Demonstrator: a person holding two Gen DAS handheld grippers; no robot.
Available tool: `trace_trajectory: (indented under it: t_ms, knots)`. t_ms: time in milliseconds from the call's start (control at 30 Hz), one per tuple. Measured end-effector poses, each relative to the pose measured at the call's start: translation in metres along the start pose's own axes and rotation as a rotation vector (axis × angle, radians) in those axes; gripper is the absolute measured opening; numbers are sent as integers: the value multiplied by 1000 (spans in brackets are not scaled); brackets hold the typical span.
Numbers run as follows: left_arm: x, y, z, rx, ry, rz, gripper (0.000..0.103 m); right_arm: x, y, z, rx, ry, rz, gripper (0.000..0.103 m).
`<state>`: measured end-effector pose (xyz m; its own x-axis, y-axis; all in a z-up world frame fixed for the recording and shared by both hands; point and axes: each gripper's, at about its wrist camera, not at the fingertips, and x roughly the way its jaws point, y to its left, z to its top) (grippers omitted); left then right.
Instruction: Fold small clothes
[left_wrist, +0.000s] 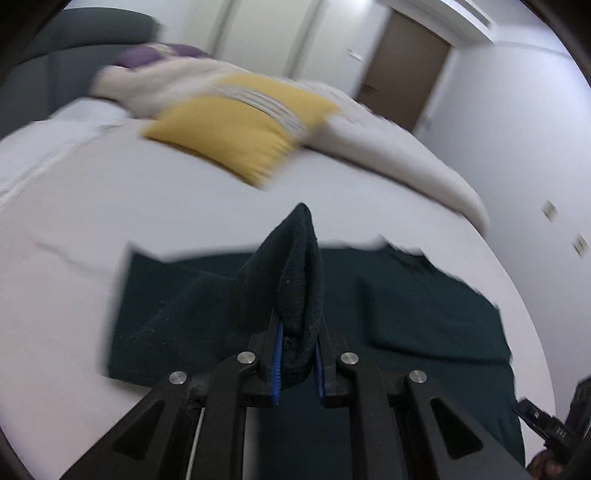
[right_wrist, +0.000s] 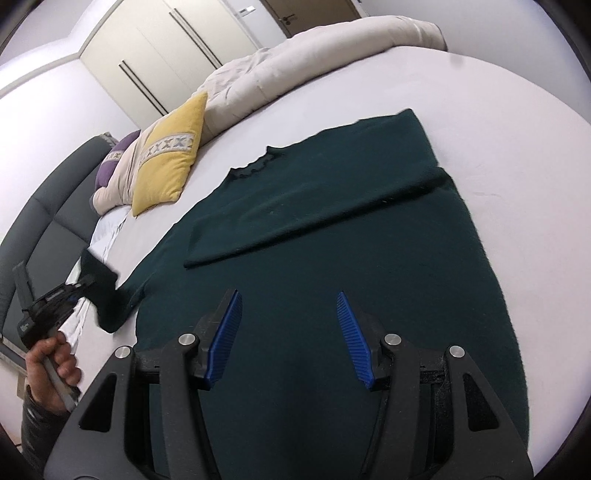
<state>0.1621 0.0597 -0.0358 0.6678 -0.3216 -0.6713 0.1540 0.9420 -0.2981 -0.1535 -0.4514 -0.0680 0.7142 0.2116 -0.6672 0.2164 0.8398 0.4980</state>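
A dark green sweater (right_wrist: 332, 229) lies flat on the white bed sheet (right_wrist: 517, 129), neck toward the pillows. One sleeve (right_wrist: 314, 210) is folded across its chest. My left gripper (left_wrist: 298, 321) is shut on the cuff of the other sleeve (left_wrist: 299, 266), which stands up between the blue pads. In the right wrist view the left gripper (right_wrist: 79, 286) holds that sleeve (right_wrist: 101, 291) lifted off the sweater's left edge, with a hand (right_wrist: 51, 354) on its handle. My right gripper (right_wrist: 288, 293) hangs open over the sweater's lower body, with nothing between its fingers.
A yellow cushion (right_wrist: 170, 158) and a purple one (right_wrist: 110, 162) lean on a bunched cream duvet (right_wrist: 295, 59) at the head of the bed. A dark padded headboard (right_wrist: 48, 206) runs along the left. Wardrobe doors (right_wrist: 166, 48) stand behind.
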Motion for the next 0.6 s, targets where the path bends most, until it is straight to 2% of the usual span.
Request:
trace_trajectory:
  t_ms: [67, 167, 233, 267, 300, 333, 367, 400, 500, 600]
  knots:
    - [28, -29, -17, 16, 52, -36, 15, 2, -5, -1, 11, 11, -6, 52]
    - [65, -57, -44, 35, 137, -42, 18, 10, -9, 0, 15, 42, -21, 52]
    - [77, -54, -54, 27, 177, -47, 23, 18, -5, 3, 8, 70, -24, 52]
    - [71, -53, -59, 30, 167, -58, 28, 23, -1, 4, 3, 83, -18, 52]
    - [63, -51, -60, 34, 161, -72, 43, 26, 3, 6, -6, 87, -12, 55]
    - [56, -49, -60, 36, 157, -80, 52, 30, 11, 7, -20, 88, -2, 57]
    - [46, -44, -61, 39, 138, -85, 66, 34, 19, 9, -37, 88, 8, 61]
    - [35, -39, -61, 41, 111, -87, 72, 41, 31, 12, -59, 91, 20, 64]
    - [6, -11, -61, 7, 64, -117, 73, 66, 69, 18, -119, 122, 70, 64]
    - [-11, 24, -64, -73, 49, -96, 71, 104, 112, 19, -155, 186, 124, 64]
